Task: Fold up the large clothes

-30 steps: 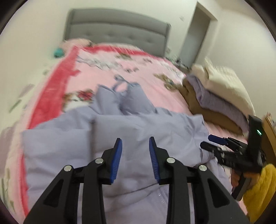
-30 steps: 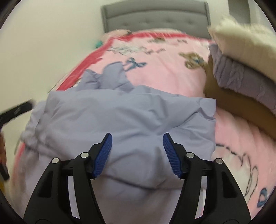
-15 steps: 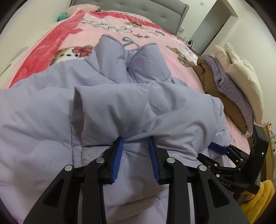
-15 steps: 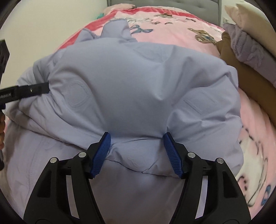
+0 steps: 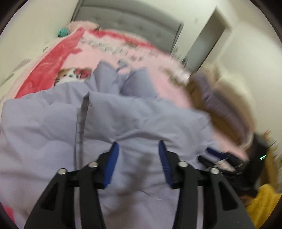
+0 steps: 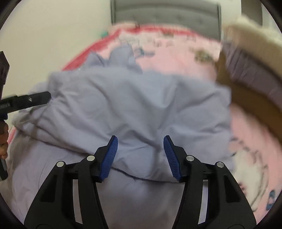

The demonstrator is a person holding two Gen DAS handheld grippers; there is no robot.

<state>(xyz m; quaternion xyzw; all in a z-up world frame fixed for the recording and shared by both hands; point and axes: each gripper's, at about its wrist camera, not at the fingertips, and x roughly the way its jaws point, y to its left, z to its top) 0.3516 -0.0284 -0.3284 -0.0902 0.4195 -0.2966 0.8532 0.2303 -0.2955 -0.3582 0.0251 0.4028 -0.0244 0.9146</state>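
My left gripper is spread wide, nothing between the blue pads, hovering over the puffy lavender padded jacket. My right gripper is also spread and empty, above the same jacket's folded-over lower edge. The jacket lies across the pink cartoon-print blanket on the bed, bottom part doubled over toward the hood end.

Risks, as I judge them: the padded fill looks springy, so the doubled layer may creep open with nothing pinning it. The fabric looks slick, so if I pinch only the top layer, the layers will slide apart and the fold will go crooked. The jacket sits just beside the stacked folded knits, tan, purple and cream; a wide swing could knock that pile. Both frames are motion-blurred, so edge positions are uncertain.

View differences: the left wrist shows a dark centre zipper line, the doorway, a yellow fuzzy item and my right gripper low at right. The right wrist shows the fold edge clearly, my left gripper entering from the left, and the grey headboard square-on.
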